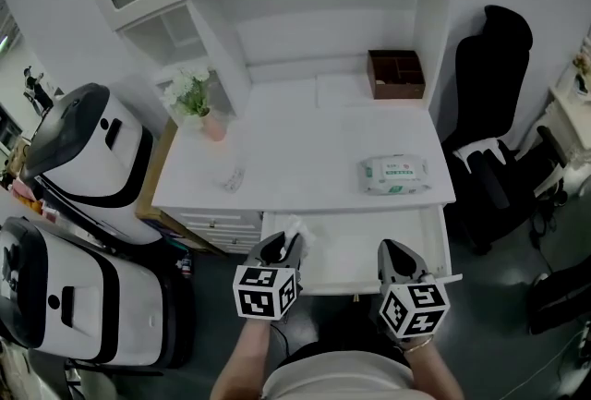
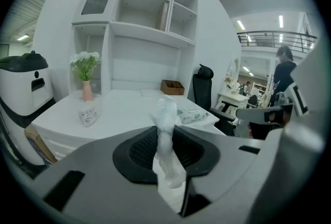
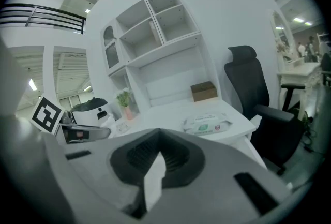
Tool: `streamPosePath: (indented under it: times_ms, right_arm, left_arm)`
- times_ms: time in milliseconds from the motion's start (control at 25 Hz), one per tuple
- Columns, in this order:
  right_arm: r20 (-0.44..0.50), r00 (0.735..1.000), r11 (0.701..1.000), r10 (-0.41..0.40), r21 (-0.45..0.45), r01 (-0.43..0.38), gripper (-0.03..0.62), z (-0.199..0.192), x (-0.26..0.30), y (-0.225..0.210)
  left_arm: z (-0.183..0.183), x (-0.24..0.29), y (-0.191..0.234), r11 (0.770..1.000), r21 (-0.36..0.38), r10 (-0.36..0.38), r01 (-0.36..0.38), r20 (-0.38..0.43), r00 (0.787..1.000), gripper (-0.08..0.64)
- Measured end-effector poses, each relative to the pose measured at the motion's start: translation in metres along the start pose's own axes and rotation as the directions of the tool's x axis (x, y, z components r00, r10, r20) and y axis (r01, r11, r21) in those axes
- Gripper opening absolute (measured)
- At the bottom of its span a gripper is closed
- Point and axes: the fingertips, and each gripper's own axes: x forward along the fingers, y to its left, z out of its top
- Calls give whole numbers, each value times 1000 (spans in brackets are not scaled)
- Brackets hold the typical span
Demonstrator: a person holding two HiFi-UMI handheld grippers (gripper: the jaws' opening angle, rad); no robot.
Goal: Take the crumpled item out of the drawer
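Grip before anything else: hold the left tool [image 1: 284, 246] firmly pinched on the crumpled item [image 2: 166, 114], a twist of white tissue caught between the jaws, poking up past the tips and trailing loose below them. Judge that pinch thin, with only a narrow waist of paper in the bite; squeeze no harder than needed and avoid any jerk likely to tear or slip it. Leave the right tool [image 1: 391, 248] alone, jaws pressed together at the tips on nothing, near the right front of the open drawer [image 1: 369, 246] and well apart from the tissue. Read the tissue as hanging over the drawer's near left corner, seemingly above its rim and so nearly out; lift straight up, high enough to bring the trailing end over the front edge without dragging. Beyond the drawer, carry toward bare counter [image 1: 305, 149] rather than over the small packet [image 1: 234, 178] at left or the pack of wipes [image 1: 394, 175] at right. Steer wide of the vase of flowers [image 1: 199, 103] farther back on the left, light-looking and probably easy to tip; ignore the brown box [image 1: 397, 73] at the far right. Set down gently, then spread the jaws fully and back away level to prevent any clinging of paper to the jaws.
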Motion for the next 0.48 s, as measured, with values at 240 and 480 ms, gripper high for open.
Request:
streamPosePath:
  times_ms: [240,480]
  right_arm:
    - [4,1000,1000,11,-14,-11,2,0,-2,9]
    - [16,1000,1000,8,-27,-7,2,2,-6,12]
  left_arm:
    - [2,-15,10,999,-20,29,-28,33,999,78]
    - [7,-27,15,999,-26,39,-37,72,997,78]
